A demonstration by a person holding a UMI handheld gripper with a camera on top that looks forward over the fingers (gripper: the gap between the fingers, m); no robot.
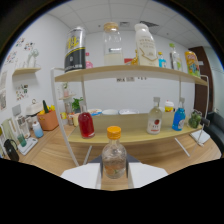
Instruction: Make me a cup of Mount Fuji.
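A small clear bottle with an orange cap (114,155) stands upright between my fingers, in front of a two-tier wooden shelf (131,71). My gripper (114,172) is shut on it, with the white fingers (82,176) pressed against both of its sides. The bottle's base and the fingers' lower parts are hidden. On the lower tier beyond stand a red bottle (86,124), a clear bottle with a red label (155,120) and a blue bottle (179,119).
The top tier holds a black and yellow can (75,47), a clear jar (112,44), a white bottle (145,45) and smaller bottles (192,62). An orange pot (48,120) and glassware (22,136) stand left of the shelf. A white shelf leg (64,125) rises just ahead on the left.
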